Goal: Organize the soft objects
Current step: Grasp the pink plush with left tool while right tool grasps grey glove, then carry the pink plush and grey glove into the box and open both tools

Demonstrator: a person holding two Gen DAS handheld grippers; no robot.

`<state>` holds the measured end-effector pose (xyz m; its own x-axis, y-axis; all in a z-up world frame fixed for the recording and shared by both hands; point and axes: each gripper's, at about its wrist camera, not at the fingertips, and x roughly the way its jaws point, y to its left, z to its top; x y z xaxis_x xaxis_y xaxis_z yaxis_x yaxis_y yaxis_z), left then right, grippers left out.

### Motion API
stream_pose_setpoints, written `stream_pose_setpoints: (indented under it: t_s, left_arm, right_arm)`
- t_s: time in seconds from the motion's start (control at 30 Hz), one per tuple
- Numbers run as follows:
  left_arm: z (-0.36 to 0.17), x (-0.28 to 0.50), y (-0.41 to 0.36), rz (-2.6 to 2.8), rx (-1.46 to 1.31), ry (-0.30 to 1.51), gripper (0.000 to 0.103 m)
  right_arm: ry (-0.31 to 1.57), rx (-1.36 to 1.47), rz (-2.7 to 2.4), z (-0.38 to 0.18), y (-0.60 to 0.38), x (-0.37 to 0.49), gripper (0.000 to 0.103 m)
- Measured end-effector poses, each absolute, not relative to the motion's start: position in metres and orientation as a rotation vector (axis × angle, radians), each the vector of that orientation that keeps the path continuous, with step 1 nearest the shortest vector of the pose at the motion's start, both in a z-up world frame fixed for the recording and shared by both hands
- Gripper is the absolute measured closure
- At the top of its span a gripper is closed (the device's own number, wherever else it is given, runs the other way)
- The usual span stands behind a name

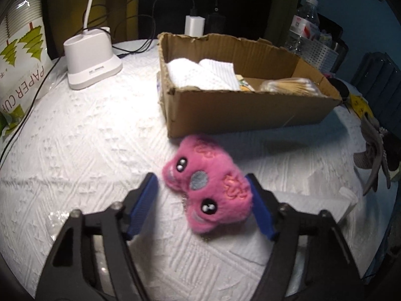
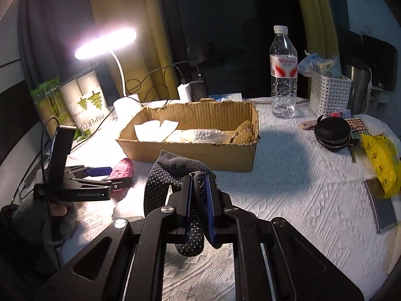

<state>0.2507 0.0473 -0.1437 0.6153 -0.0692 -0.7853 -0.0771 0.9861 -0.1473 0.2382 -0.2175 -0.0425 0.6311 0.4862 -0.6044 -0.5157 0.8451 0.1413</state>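
A pink plush toy (image 1: 206, 185) with black eyes lies on the white cloth, in front of the cardboard box (image 1: 250, 107). My left gripper (image 1: 203, 195) is open, its blue pads on either side of the plush; the right pad touches or nearly touches it. In the right wrist view the left gripper (image 2: 110, 175) and the plush (image 2: 122, 168) show at the left. My right gripper (image 2: 199, 188) is shut on a dark dotted glove (image 2: 175, 173), held above the cloth before the box (image 2: 195, 150). The box holds white cloths and other soft items.
A white lamp base (image 1: 90, 62) and a paper-cup pack (image 1: 22, 57) stand left. A water bottle (image 2: 283, 75), white basket (image 2: 328, 92), round black case (image 2: 332, 131), yellow bag (image 2: 382, 165) and chargers with cables (image 2: 188, 87) sit behind and right.
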Motion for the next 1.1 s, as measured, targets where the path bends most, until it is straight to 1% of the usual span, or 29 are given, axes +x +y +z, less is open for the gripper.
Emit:
stream_pose_setpoints:
  t_s: [0.03, 0.07, 0.13, 0.2, 0.47, 0.63, 0.9, 1.1]
  left_arm:
    - [-0.143, 0.252, 0.047, 0.009, -0.169, 0.909, 0.051]
    - [-0.143, 0.253, 0.048, 0.008, -0.170, 0.906, 0.057]
    - [-0.141, 0.252, 0.050, -0.007, -0.191, 0.900, 0.061]
    - [-0.139, 0.248, 0.051, -0.027, -0.206, 0.892, 0.063]
    - [-0.100, 0.216, 0.049, -0.050, -0.204, 0.794, 0.063]
    - [-0.071, 0.211, 0.043, -0.064, -0.187, 0.734, 0.063]
    - [-0.033, 0.234, 0.029, -0.072, -0.148, 0.621, 0.063]
    - [-0.021, 0.261, 0.009, -0.108, -0.089, 0.588, 0.063]
  right_arm:
    - [0.675, -0.045, 0.574, -0.042, -0.218, 0.240, 0.092]
    - [0.674, -0.044, 0.575, -0.041, -0.219, 0.240, 0.092]
    - [0.670, -0.041, 0.574, -0.040, -0.221, 0.243, 0.092]
    - [0.663, -0.045, 0.576, -0.037, -0.221, 0.243, 0.092]
    - [0.638, -0.063, 0.579, -0.027, -0.219, 0.246, 0.092]
    - [0.607, -0.074, 0.589, -0.014, -0.218, 0.250, 0.092]
    - [0.547, -0.089, 0.597, 0.006, -0.215, 0.269, 0.092]
    - [0.519, -0.114, 0.602, 0.013, -0.210, 0.291, 0.092]
